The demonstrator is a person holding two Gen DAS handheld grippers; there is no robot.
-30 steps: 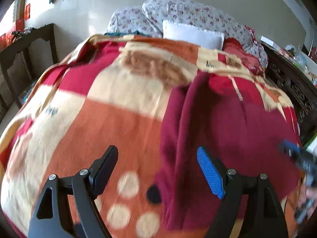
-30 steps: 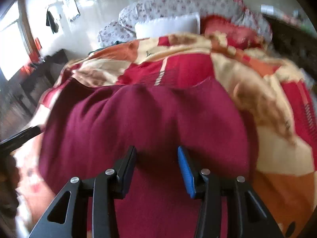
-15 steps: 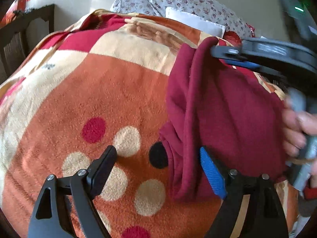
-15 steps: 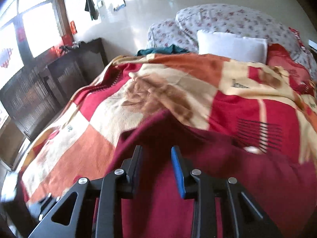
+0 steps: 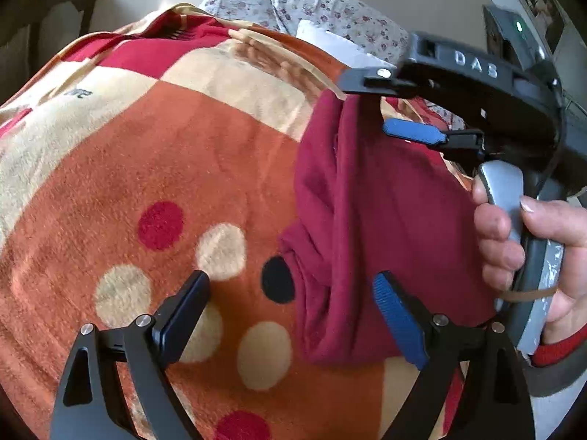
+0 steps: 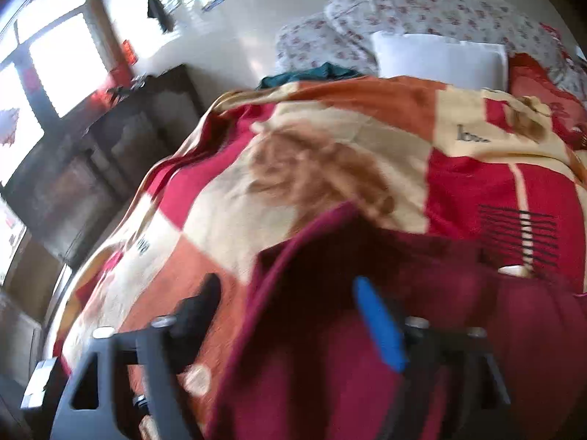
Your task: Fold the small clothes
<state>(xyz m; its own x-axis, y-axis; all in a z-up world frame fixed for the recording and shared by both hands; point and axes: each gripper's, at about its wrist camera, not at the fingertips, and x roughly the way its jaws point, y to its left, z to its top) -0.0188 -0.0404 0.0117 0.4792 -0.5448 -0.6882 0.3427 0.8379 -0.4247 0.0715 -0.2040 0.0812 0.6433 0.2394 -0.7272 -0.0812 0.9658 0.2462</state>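
A maroon garment (image 5: 385, 212) lies folded lengthwise on the patterned blanket (image 5: 176, 168), its folded edge toward the left. My left gripper (image 5: 290, 304) hovers low over the garment's near left corner with its jaws opening; the blue pad (image 5: 396, 326) is above the cloth, the black finger (image 5: 183, 308) above the blanket, neither pressing. My right gripper (image 5: 367, 104), held by a hand (image 5: 513, 242), stands over the garment's far edge. In the right wrist view its jaws (image 6: 290, 311) are opening, and the garment's (image 6: 330, 366) edge lies loose between them.
The blanket (image 6: 330, 168) covers a bed. Floral pillows (image 6: 440, 11) and a white pillow (image 6: 440, 58) sit at the head. Dark wooden furniture (image 6: 91, 168) stands along the bed's left side under bright windows.
The right gripper swept leftward across the garment while shut on its edge, then opened and let the cloth go. The left gripper sank slightly toward the garment's near corner.
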